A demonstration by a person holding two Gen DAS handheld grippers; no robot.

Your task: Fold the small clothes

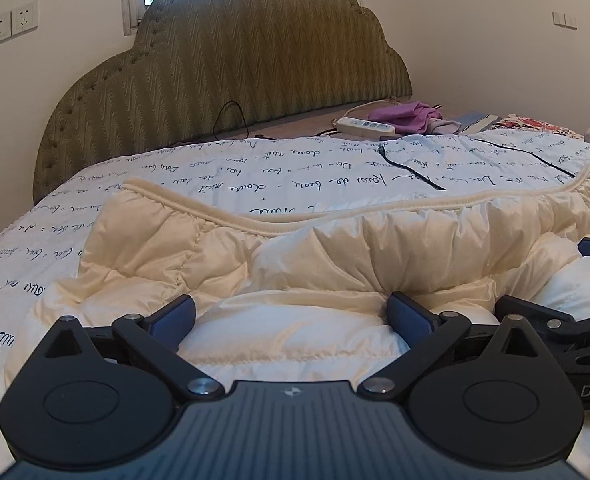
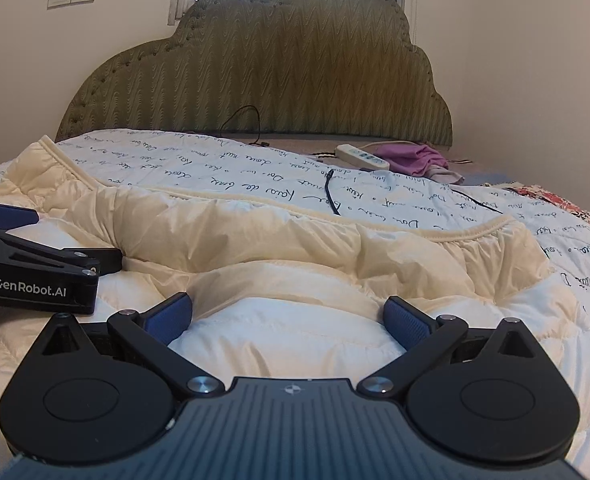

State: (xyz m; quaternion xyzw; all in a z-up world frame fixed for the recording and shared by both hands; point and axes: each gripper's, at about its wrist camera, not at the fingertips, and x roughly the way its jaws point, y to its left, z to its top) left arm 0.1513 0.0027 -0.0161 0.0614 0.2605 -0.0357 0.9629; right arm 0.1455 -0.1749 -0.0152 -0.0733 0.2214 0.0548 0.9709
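Both sets of fingers stand wide apart, nothing pinched. The left gripper (image 1: 291, 316) has a puffy white fold of the jacket (image 1: 295, 252) bulging between its blue pads, pads not pressing. The right gripper (image 2: 287, 320) sits just beside it, same posture, the white fold rising between its fingers too.

Looks like a fold has just been laid and the next grab isn't made yet. To do it well, imo: bite a seam or the piped hem (image 1: 335, 216), not the slick middle, w/ both grippers level so the edge comes over straight; press air out or the stuffing springs back.

Jacket: cream quilted shell, white padded lining, soft, slippery-looking, heaped in ridges on the bed (image 1: 95, 208) nearer than the headboard (image 1: 231, 80). Bed cover is white w/ dark script print. Toward the headboard from the jacket: a thin black cable (image 1: 411, 172), a white power strip (image 1: 365, 125), a purple cloth (image 1: 407, 114). Headboard is olive, zigzag-textured, cloud-shaped.
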